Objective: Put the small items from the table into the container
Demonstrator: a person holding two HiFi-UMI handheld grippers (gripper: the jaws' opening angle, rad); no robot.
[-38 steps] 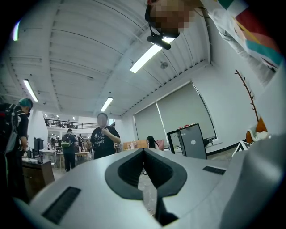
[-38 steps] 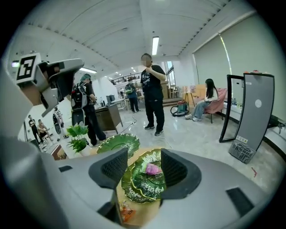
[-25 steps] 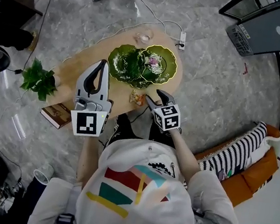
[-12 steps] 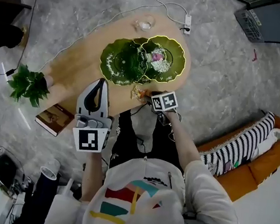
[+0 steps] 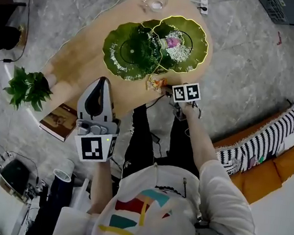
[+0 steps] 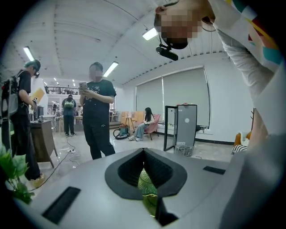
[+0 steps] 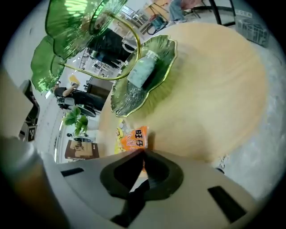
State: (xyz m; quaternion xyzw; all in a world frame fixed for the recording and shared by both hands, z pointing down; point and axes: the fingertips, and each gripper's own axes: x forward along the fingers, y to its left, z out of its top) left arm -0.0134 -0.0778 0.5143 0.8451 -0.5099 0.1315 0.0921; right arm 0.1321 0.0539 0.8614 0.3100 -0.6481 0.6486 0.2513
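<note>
Jaws of the right gripper (image 5: 167, 90) are closing on the orange snack packet (image 5: 156, 82) (six o'clock from the green dish (image 5: 111, 57)); left gripper (image 5: 105, 80) pinched together, empty.

Bright, even indoor light from ceiling lamps (image 6: 151, 33). Shadows around the table (image 5: 80, 59) are faint; the floor (image 5: 239, 51) beside it shows pale glare. Views bulge, darkening at corners. Snack packet (image 7: 132, 138) on the table slightly blurred.
</note>
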